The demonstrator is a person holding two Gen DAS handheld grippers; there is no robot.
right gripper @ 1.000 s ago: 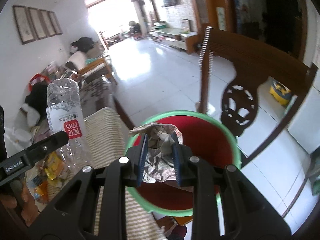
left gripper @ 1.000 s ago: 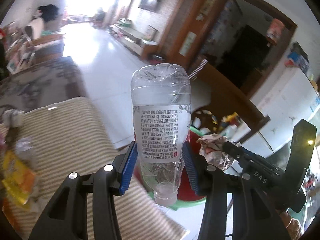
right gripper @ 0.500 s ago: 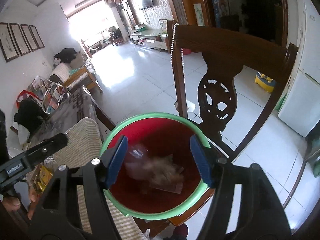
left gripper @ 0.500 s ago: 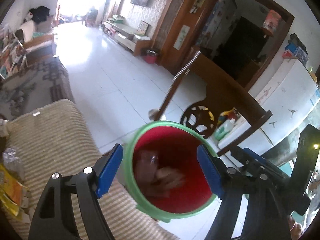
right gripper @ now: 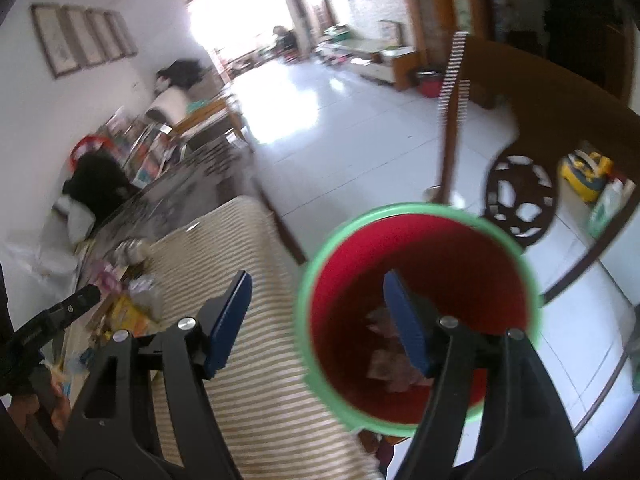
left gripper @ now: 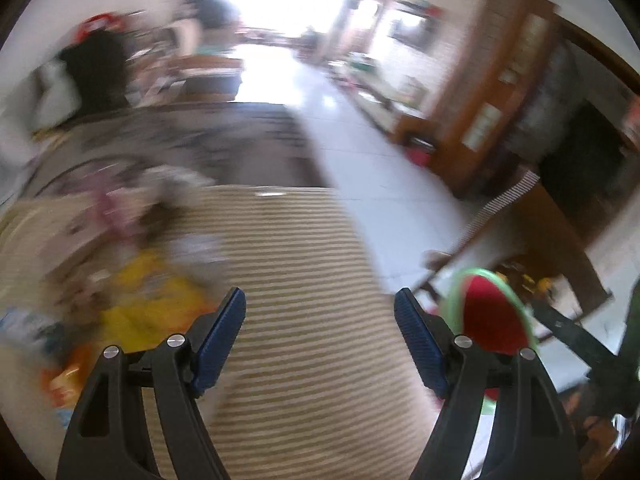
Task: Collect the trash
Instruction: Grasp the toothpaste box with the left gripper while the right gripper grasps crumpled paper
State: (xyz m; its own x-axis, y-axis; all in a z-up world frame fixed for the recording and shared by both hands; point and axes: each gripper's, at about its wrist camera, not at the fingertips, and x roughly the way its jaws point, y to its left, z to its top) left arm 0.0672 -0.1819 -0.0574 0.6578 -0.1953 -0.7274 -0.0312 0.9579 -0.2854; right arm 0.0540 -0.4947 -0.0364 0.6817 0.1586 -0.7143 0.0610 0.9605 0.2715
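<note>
A red bin with a green rim (right gripper: 420, 216) stands beside the striped cloth table (right gripper: 256, 400); crumpled trash (right gripper: 384, 364) lies at its bottom. My right gripper (right gripper: 316, 312) hovers over the bin's left rim, its jaws opening and nothing between them. In the blurred left wrist view my left gripper (left gripper: 320, 320) is open and empty above the striped cloth (left gripper: 304, 264), and the bin (left gripper: 490, 316) shows at the right. A pile of wrappers, one of them yellow (left gripper: 144, 300), lies to the left of that gripper; the same pile (right gripper: 128, 304) shows in the right wrist view.
A dark wooden chair (right gripper: 532, 128) with a carved back stands behind the bin. The white tiled floor (right gripper: 332, 120) stretches away to a bright doorway. A dark patterned surface (left gripper: 192, 140) lies beyond the striped cloth. A yellow container (right gripper: 584, 172) sits on the floor at right.
Both grippers let go: the bottle and the crumpled paper fell into the bin. Both then swung left, the left one from over the bin to above the striped cloth.
</note>
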